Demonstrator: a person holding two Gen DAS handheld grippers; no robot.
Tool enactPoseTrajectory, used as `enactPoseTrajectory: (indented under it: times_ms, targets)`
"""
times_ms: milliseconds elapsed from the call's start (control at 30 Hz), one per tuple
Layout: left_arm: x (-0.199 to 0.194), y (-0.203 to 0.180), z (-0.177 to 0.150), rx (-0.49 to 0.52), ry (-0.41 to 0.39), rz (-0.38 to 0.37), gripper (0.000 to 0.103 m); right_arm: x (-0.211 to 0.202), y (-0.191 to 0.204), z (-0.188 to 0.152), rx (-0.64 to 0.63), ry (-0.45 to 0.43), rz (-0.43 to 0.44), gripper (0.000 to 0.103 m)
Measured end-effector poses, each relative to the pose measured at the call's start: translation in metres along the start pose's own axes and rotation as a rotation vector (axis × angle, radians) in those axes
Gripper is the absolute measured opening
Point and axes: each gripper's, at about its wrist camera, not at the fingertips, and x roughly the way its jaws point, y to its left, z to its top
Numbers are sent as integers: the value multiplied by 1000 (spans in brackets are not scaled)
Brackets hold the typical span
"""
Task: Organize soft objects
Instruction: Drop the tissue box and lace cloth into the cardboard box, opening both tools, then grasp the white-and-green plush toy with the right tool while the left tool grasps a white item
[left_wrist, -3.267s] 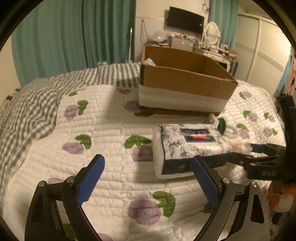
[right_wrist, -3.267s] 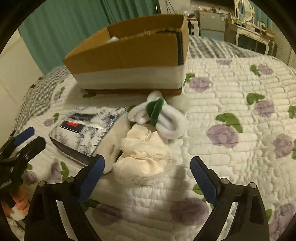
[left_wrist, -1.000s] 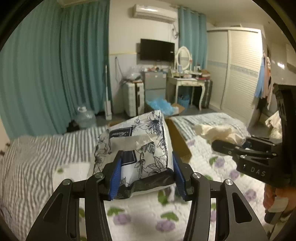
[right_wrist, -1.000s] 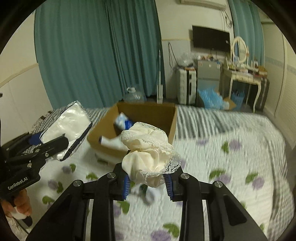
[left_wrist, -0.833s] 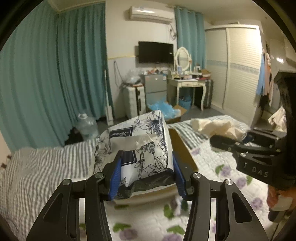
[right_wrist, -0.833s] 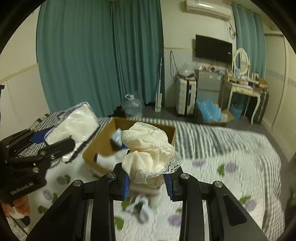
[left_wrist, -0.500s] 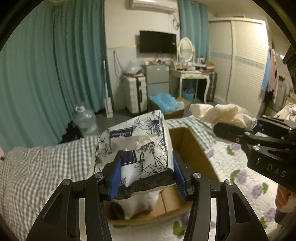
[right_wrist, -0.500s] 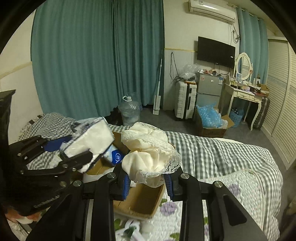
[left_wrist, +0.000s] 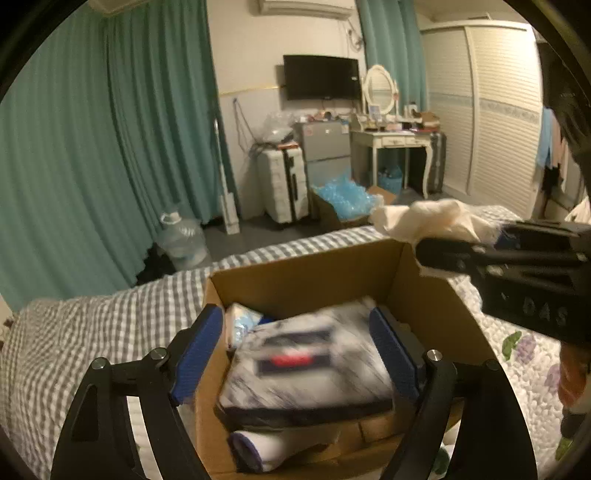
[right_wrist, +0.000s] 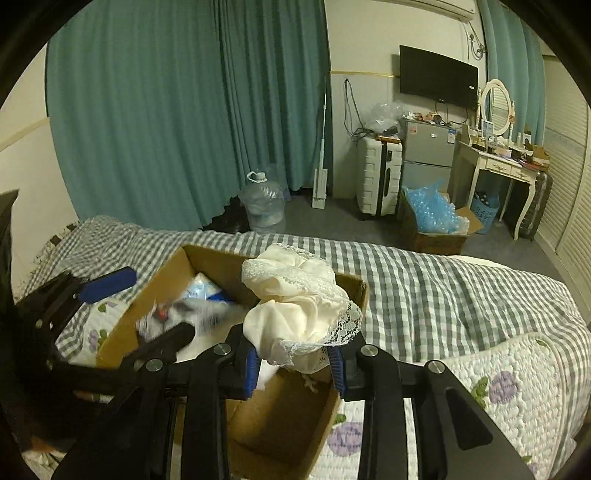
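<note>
Cardboard walls frame the drop: your left gripper (left_wrist: 295, 354) hangs over the open box (left_wrist: 306, 266) with its blue pads spread wide and gripping nothing, the floral tissue pack (left_wrist: 310, 365) lying blurred between and just beyond them inside the box, apparently falling free or just landed atop a rolled white item (left_wrist: 258, 452). To its right, your right gripper (right_wrist: 293, 363) is clenched on the cream lace cloth (right_wrist: 299, 310), held above the box's right side so it can likely follow into the same container. Judging by this, the cloth is the next piece to stow.
</note>
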Motion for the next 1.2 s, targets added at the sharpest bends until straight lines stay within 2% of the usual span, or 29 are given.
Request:
enactPoseTrajectory:
  times_ms: [33,67,133,233,400,533,667,767,867,1000,1133,1200]
  targets:
    - [-2,1,0,-4,-2,3,83,1,-1,2,4,-1,5,36]
    - [-5,2,0,-8,-2,9,83,0,-2,4,9,-11,-1,52]
    - [-16,5,1,-17,-8,10,83,-7,-5,5,29,-41,-19,77]
    - [-37,9,3,-30,-27,9,83,-28,-6,8,56,-67,-9,78]
    - [-90,15,9,-39,-77,19,84,-78,1,10,29,-92,-53,84]
    - [-137,22,9,-62,-122,-2,96,-129,16,7,-2,-117,-80,92]
    - [-175,24,-1,-74,-154,-7,96,-165,32,-5,-20,-105,-100,94]
    - [-186,24,-13,-80,-154,8,96,-180,45,-24,-27,-74,-96,94]
    - [-185,28,-37,-100,-136,19,96,-180,55,-54,-26,-30,-89,94]
    - [-161,35,-73,-159,-83,25,96,-155,60,-97,6,26,-70,94]
    - [-129,37,-109,-205,-21,55,96,-107,57,-141,37,100,-81,94]
    - [-103,38,-127,-228,40,47,96,-83,54,-160,65,141,-78,94]
